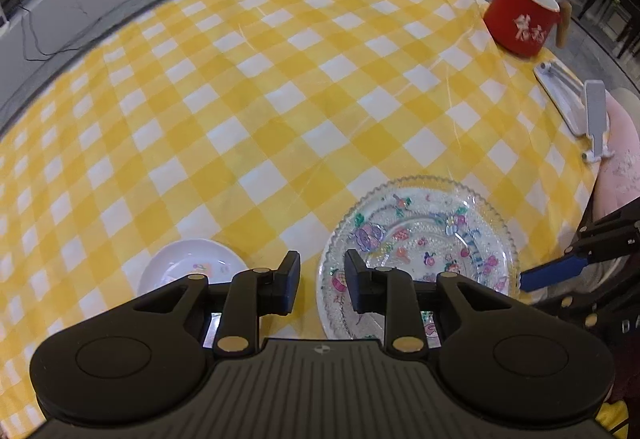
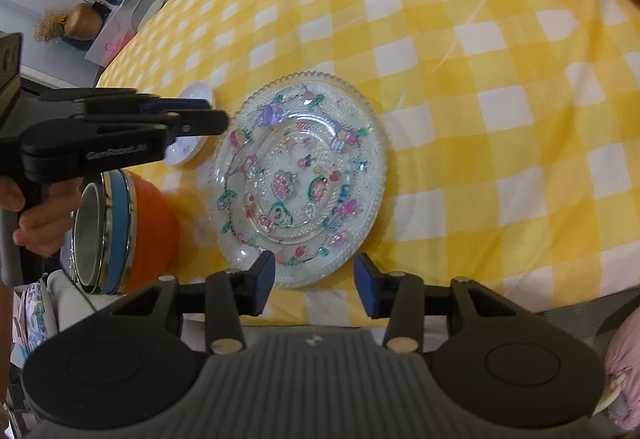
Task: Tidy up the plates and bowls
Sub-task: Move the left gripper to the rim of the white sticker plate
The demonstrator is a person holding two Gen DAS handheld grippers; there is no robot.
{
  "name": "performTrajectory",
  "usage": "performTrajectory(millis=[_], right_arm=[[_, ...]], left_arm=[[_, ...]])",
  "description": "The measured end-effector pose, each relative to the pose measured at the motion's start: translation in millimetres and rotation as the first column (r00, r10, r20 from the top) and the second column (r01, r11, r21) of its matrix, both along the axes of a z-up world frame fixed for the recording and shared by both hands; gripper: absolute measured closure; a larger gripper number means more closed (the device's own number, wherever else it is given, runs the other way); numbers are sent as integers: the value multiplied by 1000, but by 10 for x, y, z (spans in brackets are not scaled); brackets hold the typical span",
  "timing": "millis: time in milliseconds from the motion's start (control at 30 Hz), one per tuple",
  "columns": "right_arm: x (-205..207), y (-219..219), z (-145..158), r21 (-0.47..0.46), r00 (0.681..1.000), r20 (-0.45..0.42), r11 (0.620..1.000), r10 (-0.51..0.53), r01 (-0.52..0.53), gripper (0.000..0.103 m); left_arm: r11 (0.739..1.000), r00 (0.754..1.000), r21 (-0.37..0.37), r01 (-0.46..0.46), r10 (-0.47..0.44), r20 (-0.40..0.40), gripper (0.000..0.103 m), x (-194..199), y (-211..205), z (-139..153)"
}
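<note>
Two claws hang over a desk (image 1: 280,79) covered in a yellow and white checked cloth, and neither grips anything. In the left wrist view the left claw (image 1: 322,281) has its jaws apart with bare cloth between them; its right finger (image 1: 354,279) overlaps the rim of the clear glass plate (image 1: 424,239), though contact cannot be told. That plate, painted with small coloured fruit and flower figures and edged with a scalloped rim, lies flat on the cloth at about 5 o'clock in this view. A small white dish (image 1: 192,265) with a faint print sits at 7 o'clock, just left of the left claw and apart from the plate. A red mug (image 1: 520,19) with white characters stands well apart at 2 o'clock, and a flat white tray (image 1: 560,95) lies near the desk edge at 3 o'clock. In the right wrist view the right claw (image 2: 314,281) is also spread, hovering at the near rim of the glass plate (image 2: 298,175), its fingertips flanking the plate's edge without closing on it. The left claw (image 2: 208,115) reaches in from 9 o'clock, partly covering the small white dish (image 2: 188,151), which sits just beside the plate. A stack of nested bowls (image 2: 120,231), orange outermost with blue and pale green inside, shows at 8 o'clock by the desk edge.
</note>
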State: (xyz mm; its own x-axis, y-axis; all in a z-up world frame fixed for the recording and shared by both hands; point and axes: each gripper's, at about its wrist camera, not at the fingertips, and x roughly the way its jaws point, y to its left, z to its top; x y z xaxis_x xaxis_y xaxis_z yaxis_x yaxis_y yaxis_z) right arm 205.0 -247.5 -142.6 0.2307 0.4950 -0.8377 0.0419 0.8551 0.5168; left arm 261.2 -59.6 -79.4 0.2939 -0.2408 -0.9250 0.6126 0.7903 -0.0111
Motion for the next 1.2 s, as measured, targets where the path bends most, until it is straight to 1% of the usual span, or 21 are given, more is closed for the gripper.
performTrajectory(millis=[67,100,133,200,233,300,367,433,533,600,700,767,867,900,933,967,1000,1033,1133,1200], right_arm=[[22,-96,63,-1,1000,12,1000,-23,23,58],[21,-145,96,2,999,20,999,-40,40,55],[24,-191,139,6,998,30,998,-55,55,52],[31,-244,239,8,995,55,997,-79,79,48],[37,-247,298,1,994,73,997,-83,84,46],[60,-209,428,-33,991,114,996,-73,77,44],[93,-113,565,-73,987,151,995,-60,72,43],[154,-47,678,-83,983,173,994,-57,72,42],[292,95,793,-43,984,176,998,-35,43,42],[436,216,832,-4,986,167,1000,-16,17,42],[690,409,841,27,987,159,1000,-8,4,42],[855,540,799,31,989,149,999,8,-12,45],[1038,716,664,61,991,131,998,17,-26,50],[1096,775,602,65,993,118,997,21,-29,56],[1133,839,540,62,994,106,998,24,-31,60],[1169,894,477,55,995,97,998,28,-33,61],[1206,961,416,46,995,91,998,33,-37,66],[1233,1015,355,38,995,85,998,43,-46,69],[1297,1181,209,11,994,75,997,78,-79,70],[1362,1293,134,-33,993,72,995,93,-91,70]], left_arm=[[999,999,-21,-25,26,18,69,-7,38,99],[998,999,-36,-42,43,25,65,-7,64,152],[997,998,-50,-60,62,32,63,-5,94,205],[993,995,-70,-91,94,43,58,17,157,313],[992,993,-74,-107,111,49,56,33,188,361],[986,987,-73,-149,153,56,55,77,268,451],[977,978,-76,-201,205,45,55,127,380,534],[964,966,-85,-253,256,25,54,180,512,608],[944,948,-91,-316,317,2,50,268,726,696],[935,937,-73,-348,347,-29,50,355,867,707],[925,923,-50,-376,370,-105,50,513,1073,637],[919,914,-50,-391,382,-140,50,610,1201,575],[926,919,-72,-372,355,-173,50,696,1349,459],[925,915,-69,-374,356,-189,51,719,1378,399],[920,908,-62,-386,368,-198,53,746,1404,334],[913,900,-51,-405,388,-199,58,762,1438,271],[907,893,-37,-419,404,-198,62,776,1452,204],[908,891,-26,-418,404,-205,63,792,1457,134],[918,892,-26,-396,377,-249,63,816,1464,-49],[929,896,-21,-370,350,-274,63,822,1425,-164]])
